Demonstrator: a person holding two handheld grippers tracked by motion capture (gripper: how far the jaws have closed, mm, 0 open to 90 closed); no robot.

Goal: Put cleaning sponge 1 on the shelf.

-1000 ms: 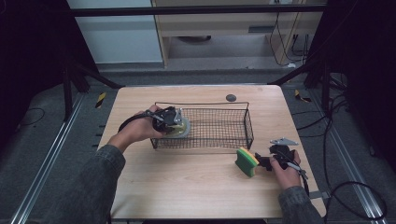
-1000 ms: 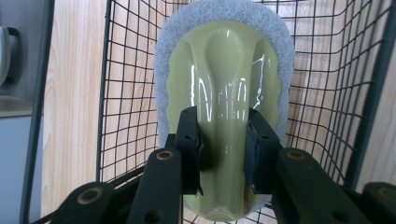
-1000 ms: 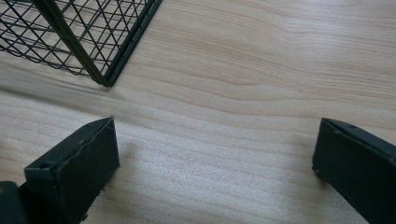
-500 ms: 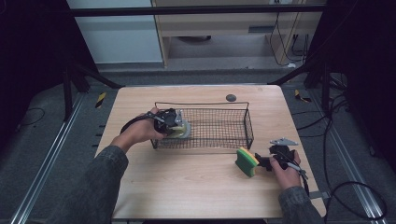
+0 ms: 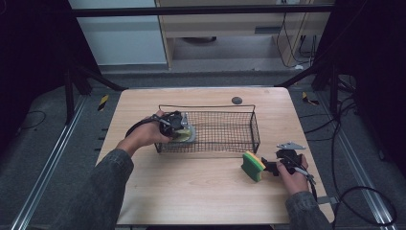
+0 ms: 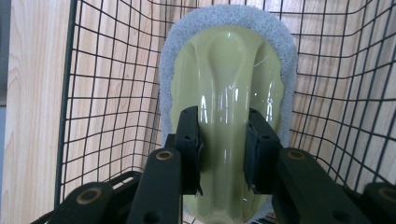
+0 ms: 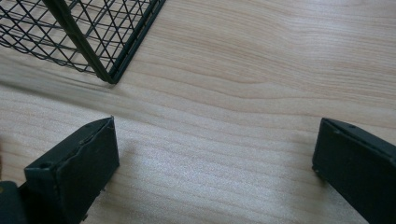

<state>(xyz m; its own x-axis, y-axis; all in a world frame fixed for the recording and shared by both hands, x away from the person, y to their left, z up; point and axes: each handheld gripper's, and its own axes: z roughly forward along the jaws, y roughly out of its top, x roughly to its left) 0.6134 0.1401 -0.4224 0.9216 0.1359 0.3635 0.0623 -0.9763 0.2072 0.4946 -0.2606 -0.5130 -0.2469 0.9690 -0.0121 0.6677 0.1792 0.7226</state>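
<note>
A pale yellow-green scrubber with a white pad rim point(image 6: 229, 60) sits between the jaws of my left gripper point(image 6: 224, 116), which is shut on its smooth handle. In the high view the left gripper point(image 5: 178, 125) holds the scrubber point(image 5: 186, 135) inside the left end of the black wire basket point(image 5: 206, 106). A yellow and green sponge point(image 5: 251, 165) lies on the table in front of the basket's right end. My right gripper point(image 5: 272, 166) rests just right of the sponge, pointing at it. Its jaws stand wide open in the right gripper view point(image 7: 217, 135), with bare wood between them.
The wooden table point(image 5: 191, 191) has open surface in front of the basket. A small dark round disc point(image 5: 236, 100) lies behind the basket near the far edge. One basket corner point(image 7: 93, 46) shows close ahead of the right gripper. Basket mesh point(image 6: 93, 93) surrounds the scrubber.
My left gripper has edged slightly to the right into the basket, still holding the scrubber. The right gripper and the sponge have stayed where they were.
</note>
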